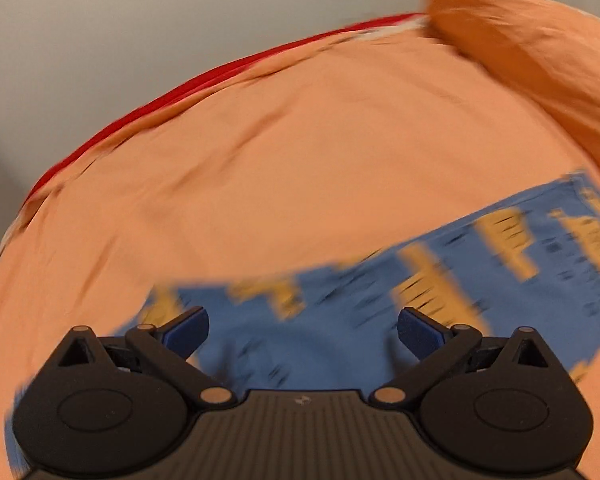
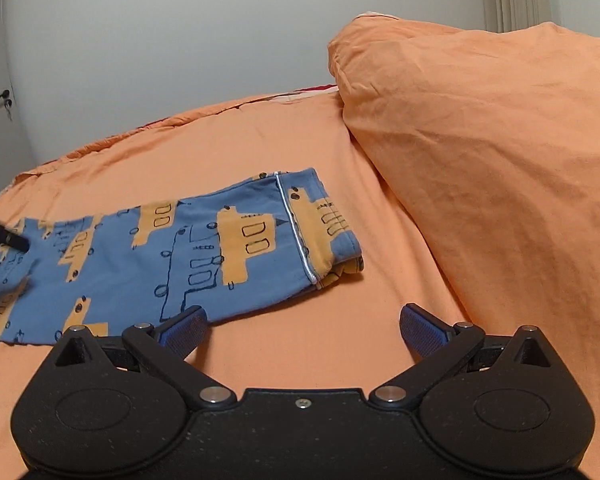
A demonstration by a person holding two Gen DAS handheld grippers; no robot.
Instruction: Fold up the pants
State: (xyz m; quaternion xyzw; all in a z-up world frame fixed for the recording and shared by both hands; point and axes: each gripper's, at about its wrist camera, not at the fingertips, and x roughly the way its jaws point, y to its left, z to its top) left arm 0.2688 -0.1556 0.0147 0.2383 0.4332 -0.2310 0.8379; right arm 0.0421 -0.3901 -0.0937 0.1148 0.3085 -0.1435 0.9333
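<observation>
Blue pants [image 2: 148,256] printed with orange vehicles lie flat on an orange bedsheet [image 2: 284,140], their white-piped cuff end [image 2: 320,224] toward the pillow. My right gripper [image 2: 303,330] stands open just in front of the pants' near edge, nothing between its fingers. In the blurred left wrist view the same pants [image 1: 380,312] stretch off to the right, and my left gripper [image 1: 302,330] hovers open over their blue cloth. The left gripper's dark tip [image 2: 4,236] shows at the left edge of the right wrist view, over the pants' far end.
A large orange pillow [image 2: 500,152] rises at the right, close to the cuff end. A red strip [image 1: 180,96] runs along the bed's far edge below a pale wall. A door with a handle [image 2: 0,100] stands at the far left.
</observation>
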